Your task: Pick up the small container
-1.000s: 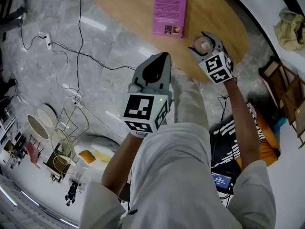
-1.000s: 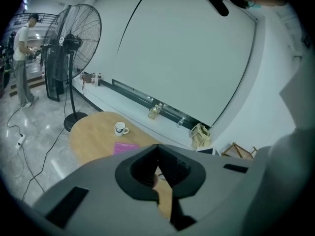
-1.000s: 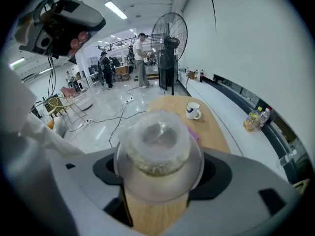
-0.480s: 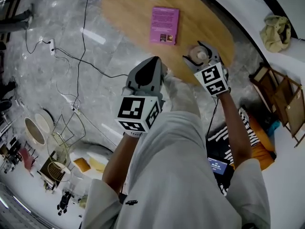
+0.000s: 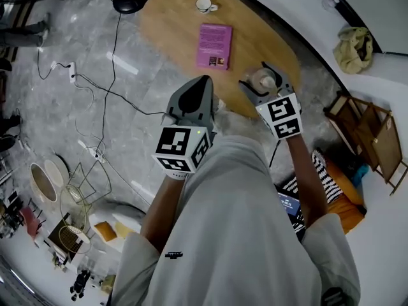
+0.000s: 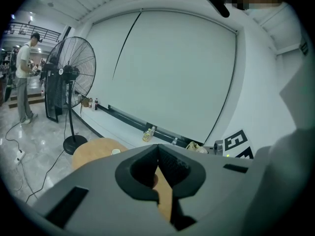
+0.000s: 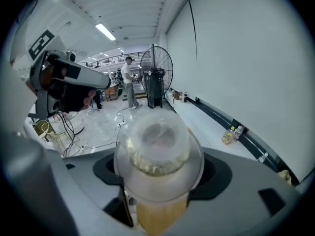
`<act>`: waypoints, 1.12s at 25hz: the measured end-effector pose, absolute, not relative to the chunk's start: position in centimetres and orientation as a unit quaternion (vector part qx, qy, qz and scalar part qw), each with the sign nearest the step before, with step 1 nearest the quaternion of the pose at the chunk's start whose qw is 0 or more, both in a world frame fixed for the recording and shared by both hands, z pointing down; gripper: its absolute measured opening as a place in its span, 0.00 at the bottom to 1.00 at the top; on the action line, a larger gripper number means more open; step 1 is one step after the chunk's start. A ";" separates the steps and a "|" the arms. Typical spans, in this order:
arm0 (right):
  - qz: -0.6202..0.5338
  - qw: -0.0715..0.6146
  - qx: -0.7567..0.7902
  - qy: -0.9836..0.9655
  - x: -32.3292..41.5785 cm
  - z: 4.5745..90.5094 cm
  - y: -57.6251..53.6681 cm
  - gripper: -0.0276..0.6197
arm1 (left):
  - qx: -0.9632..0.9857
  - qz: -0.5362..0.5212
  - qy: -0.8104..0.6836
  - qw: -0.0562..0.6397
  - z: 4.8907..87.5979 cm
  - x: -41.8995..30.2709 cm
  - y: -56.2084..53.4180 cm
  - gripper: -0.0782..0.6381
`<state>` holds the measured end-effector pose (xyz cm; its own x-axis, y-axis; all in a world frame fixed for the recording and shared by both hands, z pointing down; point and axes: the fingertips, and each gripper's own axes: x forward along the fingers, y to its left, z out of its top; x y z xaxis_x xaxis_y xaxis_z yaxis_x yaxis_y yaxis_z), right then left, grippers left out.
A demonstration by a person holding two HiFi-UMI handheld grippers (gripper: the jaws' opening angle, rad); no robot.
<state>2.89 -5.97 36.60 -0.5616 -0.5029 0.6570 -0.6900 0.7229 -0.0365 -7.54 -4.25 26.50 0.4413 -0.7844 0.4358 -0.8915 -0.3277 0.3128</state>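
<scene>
- The grey floor (image 5: 70, 132) fills the left side of the head view. Black wires lie across it. If the container falls down there, it could crack or roll far away.
- The round wooden table (image 5: 169, 24) sits at the top middle of the head view.
- The left claw (image 5: 203, 81) is in the middle of the head view, just off the table's near edge. Its jaws are closed tight with nothing in them. A big swing of that arm could knock the table or the other claw.
- The right claw (image 5: 262, 76) is to the right of the middle, over the table's near edge. Its jaws stand wide and squeeze the small container between them.
- A pink book (image 5: 214, 45) lies flat on the table, up and left of the right claw and not touching it.
- The small container (image 7: 158, 146) is clear and round, with a lid and something pale inside. It fills the middle of the right gripper view. I cannot tell if it is off the table yet. Its sides look smooth, so I think it could slip out. Too hard a squeeze could pop the lid. A big tilt could spill what is inside.
- A white cup (image 5: 204, 5) stands at the top of the table, well apart from the claws.
</scene>
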 end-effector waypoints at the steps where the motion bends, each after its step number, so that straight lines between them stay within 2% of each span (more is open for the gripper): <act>1: 0.148 0.316 0.345 -0.871 2.9 35.9 -5.9 0.57 | 0.810 0.099 -0.519 0.256 26.1 -7.5 -4.3 0.13; 28: 0.115 0.228 0.426 -0.868 7.2 20.9 -4.9 0.57 | 0.829 0.023 -0.528 0.184 17.7 -9.2 -5.4 0.13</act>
